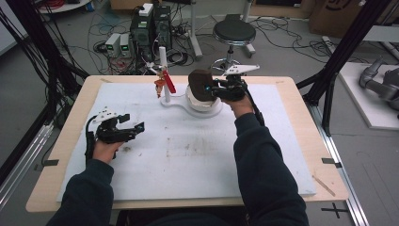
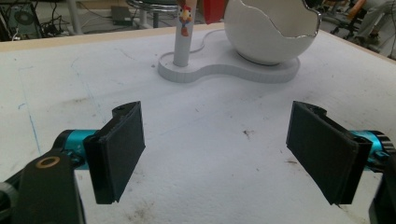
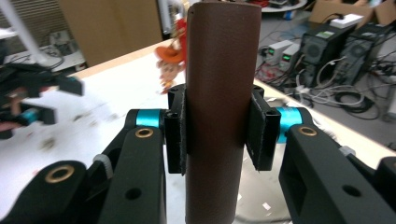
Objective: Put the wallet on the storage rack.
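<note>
My right gripper (image 1: 214, 88) is shut on a dark brown, leather-like object (image 1: 199, 84) and holds it just over a white bowl shaped like a cracked eggshell (image 1: 206, 104). In the right gripper view the brown object (image 3: 219, 70) stands upright, clamped between the two pads (image 3: 176, 130). The bowl (image 2: 271, 32) sits on a white base (image 2: 224, 70) that also carries a thin post (image 2: 181, 44). A small cartoon figurine (image 1: 159, 85) and a red tag (image 1: 169, 84) hang from that post. My left gripper (image 1: 123, 128) rests low over the white mat at the left, open, with nothing between its pads (image 2: 119, 149).
A white mat (image 1: 188, 155) covers a wooden table (image 1: 310, 122). Behind the table stand a black stool (image 1: 234, 32), computer towers (image 1: 150, 28) and loose cables on the floor. Black frame posts (image 1: 339, 52) flank the table at right and left.
</note>
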Motion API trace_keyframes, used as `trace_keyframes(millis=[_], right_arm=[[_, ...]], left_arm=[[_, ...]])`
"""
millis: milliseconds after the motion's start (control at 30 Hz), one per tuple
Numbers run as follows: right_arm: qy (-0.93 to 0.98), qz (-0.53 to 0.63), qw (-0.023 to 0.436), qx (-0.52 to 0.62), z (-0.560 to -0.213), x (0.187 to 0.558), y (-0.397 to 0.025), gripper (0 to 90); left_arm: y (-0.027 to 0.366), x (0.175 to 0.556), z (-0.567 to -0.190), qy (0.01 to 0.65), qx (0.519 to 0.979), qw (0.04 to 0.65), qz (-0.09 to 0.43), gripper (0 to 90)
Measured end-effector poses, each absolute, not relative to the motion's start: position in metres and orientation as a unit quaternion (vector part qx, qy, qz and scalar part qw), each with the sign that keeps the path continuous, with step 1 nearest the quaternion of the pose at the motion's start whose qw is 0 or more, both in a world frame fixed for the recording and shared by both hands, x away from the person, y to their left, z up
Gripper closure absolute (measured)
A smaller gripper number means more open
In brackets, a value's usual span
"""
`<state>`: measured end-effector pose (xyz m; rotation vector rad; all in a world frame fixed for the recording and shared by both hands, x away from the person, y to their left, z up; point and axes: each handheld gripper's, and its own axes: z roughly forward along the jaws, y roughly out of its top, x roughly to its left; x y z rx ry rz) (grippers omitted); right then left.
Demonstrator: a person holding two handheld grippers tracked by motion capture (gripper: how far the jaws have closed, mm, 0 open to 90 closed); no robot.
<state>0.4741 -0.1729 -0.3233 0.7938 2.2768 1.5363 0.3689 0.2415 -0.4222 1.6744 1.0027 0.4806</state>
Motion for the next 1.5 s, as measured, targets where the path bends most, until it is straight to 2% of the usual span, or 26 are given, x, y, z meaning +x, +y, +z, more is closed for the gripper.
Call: trace_keyframes(millis=[200, 633, 800, 867, 967, 1033, 1100, 1167, 1200, 1233, 1300, 1400, 1500], right_arm=[[0.796, 0.508, 0.178, 0.277, -0.324, 0.49, -0.166, 65.3], [0.833, 0.415, 0.256, 0.261, -0.348, 0.507, -0.154, 64.7], [0.842, 0.402, 0.257, 0.251, -0.355, 0.509, -0.147, 62.1], [0.843, 0.399, 0.256, 0.254, -0.357, 0.509, -0.144, 54.5], [0.837, 0.413, 0.248, 0.26, -0.356, 0.507, -0.143, 51.5], [0.836, 0.416, 0.248, 0.259, -0.355, 0.506, -0.143, 52.6], [0.835, 0.42, 0.25, 0.253, -0.352, 0.504, -0.143, 63.6], [0.84, 0.406, 0.273, 0.233, -0.351, 0.502, -0.141, 65.7], [0.84, 0.406, 0.273, 0.233, -0.351, 0.502, -0.141, 65.7], [0.843, 0.388, 0.308, 0.21, -0.349, 0.498, -0.137, 66.0], [0.838, 0.397, 0.313, 0.207, -0.348, 0.498, -0.136, 65.9], [0.831, 0.412, 0.304, 0.219, -0.35, 0.499, -0.138, 65.1], [0.821, 0.422, 0.286, 0.257, -0.355, 0.503, -0.145, 57.7]], left_arm=[[0.242, 0.369, -0.422, 0.419, 0.705, 0.536, 0.201, 19.2], [0.242, 0.37, -0.424, 0.422, 0.706, 0.535, 0.194, 19.2], [0.242, 0.37, -0.424, 0.425, 0.704, 0.537, 0.191, 19.2], [0.242, 0.37, -0.424, 0.425, 0.704, 0.536, 0.191, 19.2], [0.242, 0.37, -0.424, 0.425, 0.704, 0.536, 0.19, 19.2], [0.242, 0.37, -0.424, 0.425, 0.705, 0.535, 0.19, 19.2], [0.242, 0.37, -0.424, 0.425, 0.705, 0.536, 0.189, 19.2], [0.242, 0.37, -0.424, 0.425, 0.705, 0.536, 0.189, 19.2], [0.242, 0.37, -0.424, 0.425, 0.705, 0.536, 0.189, 19.2], [0.242, 0.37, -0.424, 0.425, 0.705, 0.536, 0.188, 19.3], [0.242, 0.37, -0.424, 0.425, 0.705, 0.535, 0.188, 19.3], [0.241, 0.37, -0.424, 0.425, 0.705, 0.536, 0.187, 19.3], [0.242, 0.37, -0.424, 0.425, 0.705, 0.537, 0.186, 19.3]])
